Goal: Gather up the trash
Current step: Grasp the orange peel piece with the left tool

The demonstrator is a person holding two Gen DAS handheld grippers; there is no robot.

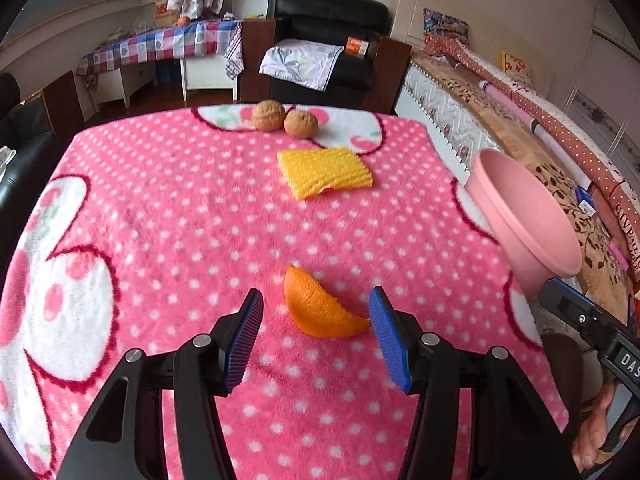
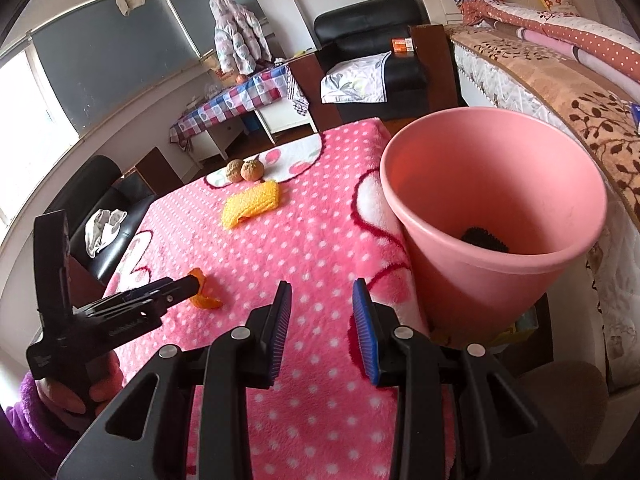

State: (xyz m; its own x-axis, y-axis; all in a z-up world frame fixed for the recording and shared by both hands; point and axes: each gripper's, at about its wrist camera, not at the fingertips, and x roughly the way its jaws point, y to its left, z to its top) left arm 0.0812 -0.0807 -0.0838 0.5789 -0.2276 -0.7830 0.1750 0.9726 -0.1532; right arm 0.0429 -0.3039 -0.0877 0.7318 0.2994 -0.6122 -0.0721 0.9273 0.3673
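An orange peel wedge [image 1: 318,310] lies on the pink dotted tablecloth [image 1: 180,220]. My left gripper [image 1: 316,314] is open with its blue pads on either side of the peel, not touching it. The peel also shows in the right wrist view [image 2: 206,298] at the left gripper's tip. A pink bin [image 2: 496,216] stands at the table's right edge with a dark object [image 2: 484,238] inside; it also shows in the left wrist view [image 1: 524,216]. My right gripper [image 2: 322,328] is open and empty, just left of the bin. A yellow sponge [image 1: 326,172] and two walnuts [image 1: 284,118] lie farther back.
A bed with rolled bedding [image 2: 560,52] runs along the right. A black armchair [image 1: 328,40] stands behind the table, and a black sofa [image 2: 100,220] on the left. A checked-cloth table [image 1: 160,46] is at the back.
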